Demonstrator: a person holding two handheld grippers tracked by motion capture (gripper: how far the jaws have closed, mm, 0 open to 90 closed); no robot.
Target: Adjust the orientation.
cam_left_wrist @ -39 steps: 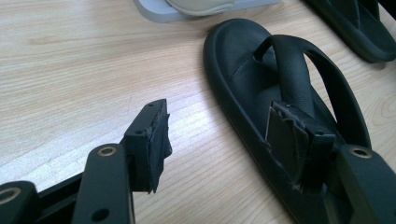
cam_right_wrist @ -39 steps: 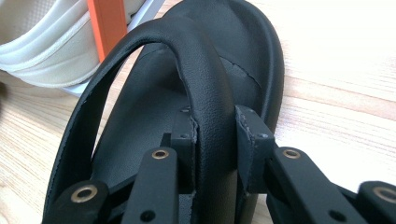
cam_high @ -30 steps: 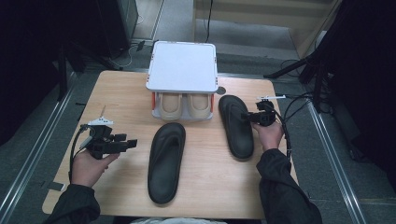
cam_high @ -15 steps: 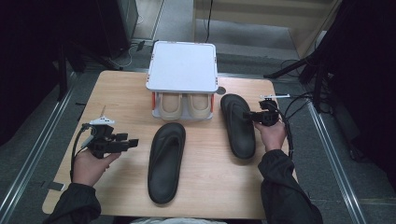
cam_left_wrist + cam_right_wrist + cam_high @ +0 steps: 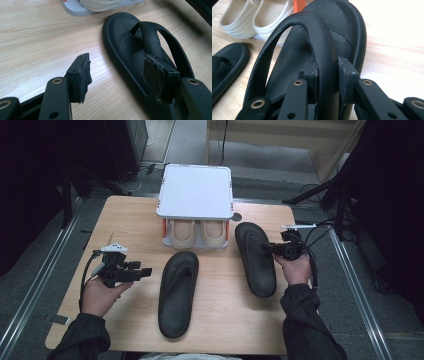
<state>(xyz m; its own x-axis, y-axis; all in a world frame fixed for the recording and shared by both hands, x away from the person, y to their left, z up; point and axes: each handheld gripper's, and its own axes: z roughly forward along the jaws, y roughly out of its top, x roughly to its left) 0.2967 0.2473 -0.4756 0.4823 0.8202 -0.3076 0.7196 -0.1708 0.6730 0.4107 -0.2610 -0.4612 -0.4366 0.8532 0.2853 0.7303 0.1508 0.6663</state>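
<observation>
Black sandal strap (image 5: 322, 50) pinched by the right hand-held gripper (image 5: 278, 249) — left hand-held gripper (image 5: 141, 271) gaping beside the other sandal (image 5: 177, 292).

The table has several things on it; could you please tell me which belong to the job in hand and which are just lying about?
In play:
- right flip-flop, strap clamped by the right tool
- left flip-flop, with the open left tool beside it
- shoe rack, probably

Lying about:
- beige shoes already in the rack

Left hand-held gripper (image 5: 145, 271) agape; right hand-held gripper (image 5: 266, 248) seemingly clamped.
</observation>
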